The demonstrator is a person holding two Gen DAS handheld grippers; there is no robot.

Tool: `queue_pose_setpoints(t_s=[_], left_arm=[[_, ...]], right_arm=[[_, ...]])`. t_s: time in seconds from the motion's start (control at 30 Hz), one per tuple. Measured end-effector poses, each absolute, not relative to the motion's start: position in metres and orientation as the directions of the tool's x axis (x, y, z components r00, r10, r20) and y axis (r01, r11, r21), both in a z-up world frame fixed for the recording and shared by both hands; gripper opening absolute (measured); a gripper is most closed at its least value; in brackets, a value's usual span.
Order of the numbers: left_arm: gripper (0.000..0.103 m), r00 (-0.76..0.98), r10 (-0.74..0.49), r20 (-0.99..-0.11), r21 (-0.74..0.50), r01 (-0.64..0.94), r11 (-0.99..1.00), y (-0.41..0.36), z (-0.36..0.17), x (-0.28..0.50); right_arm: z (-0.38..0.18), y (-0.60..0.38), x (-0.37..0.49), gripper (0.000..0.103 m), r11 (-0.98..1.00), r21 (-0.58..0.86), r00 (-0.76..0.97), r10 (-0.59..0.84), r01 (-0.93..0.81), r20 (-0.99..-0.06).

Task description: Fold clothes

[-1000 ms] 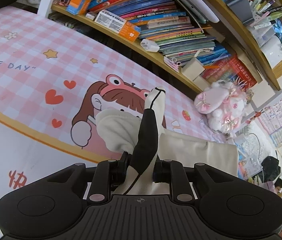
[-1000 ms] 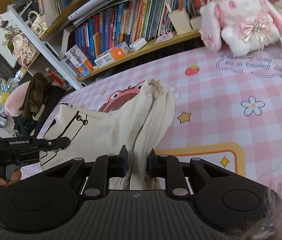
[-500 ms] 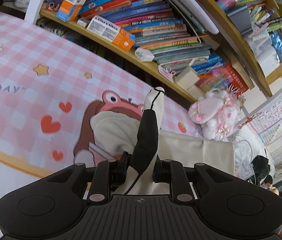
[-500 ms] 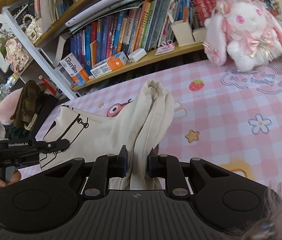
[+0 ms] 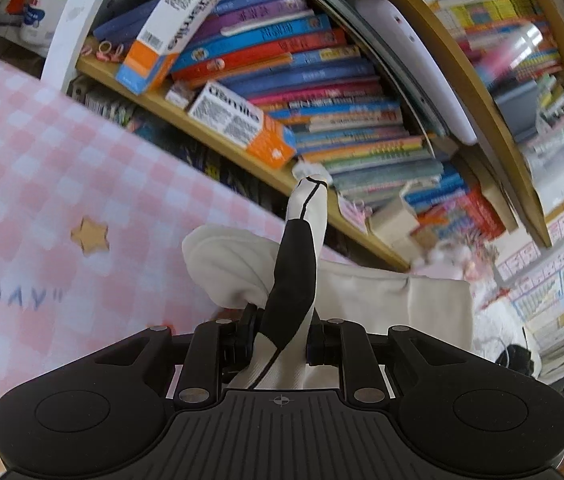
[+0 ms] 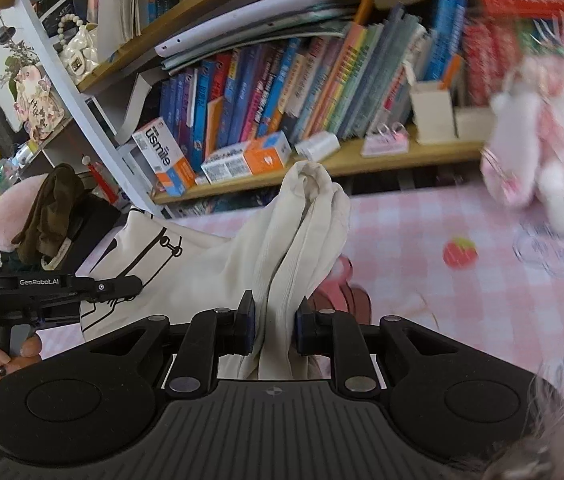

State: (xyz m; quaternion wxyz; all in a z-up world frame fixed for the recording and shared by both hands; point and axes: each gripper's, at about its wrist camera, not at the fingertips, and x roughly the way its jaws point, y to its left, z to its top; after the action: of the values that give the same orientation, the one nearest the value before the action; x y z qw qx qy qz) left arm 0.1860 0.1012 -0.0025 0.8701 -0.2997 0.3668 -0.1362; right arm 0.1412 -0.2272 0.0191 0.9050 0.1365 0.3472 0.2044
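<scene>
both my left hand-held gripper (image 5: 282, 334) and right hand-held gripper (image 6: 274, 320) are clamped on the cream cotton garment with black line print (image 6: 217, 264), which spans sideways between them above the pink checked table (image 6: 422, 280).

Garment (image 6: 209, 264) over mat (image 6: 422, 280), bunched in both grippers, left (image 5: 279, 336) and right (image 6: 274, 322). Bookshelf (image 6: 322, 168) at 12 o'clock behind mat; plush (image 6: 542, 160) at 2 o'clock on mat.

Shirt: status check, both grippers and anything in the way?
Left gripper shut on shirt, black-printed fold. Right gripper shut on bunched cream fabric. Shirt spans between them above the pink checked mat. Plush rabbit off right, not blocking.
</scene>
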Motion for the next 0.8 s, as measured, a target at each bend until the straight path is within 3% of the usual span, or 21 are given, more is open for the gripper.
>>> queue_pose_setpoints(t_s=[0.4, 0.8], left_arm=[[0.019, 0.715, -0.466, -0.521, -0.611, 0.068, 0.789, 0.113, -0.013, 0.272], [0.019, 0.673, -0.457, -0.581, -0.624, -0.008, 0.782, 0.119, -0.062, 0.299]], right_arm=[[0.009, -0.213, 0.227, 0.017, 0.888, 0.354, 0.72, 0.449, -0.293, -0.53], [-0.029, -0.218, 0.268, 0.017, 0.893, 0.368, 0.695, 0.437, -0.258, -0.572]])
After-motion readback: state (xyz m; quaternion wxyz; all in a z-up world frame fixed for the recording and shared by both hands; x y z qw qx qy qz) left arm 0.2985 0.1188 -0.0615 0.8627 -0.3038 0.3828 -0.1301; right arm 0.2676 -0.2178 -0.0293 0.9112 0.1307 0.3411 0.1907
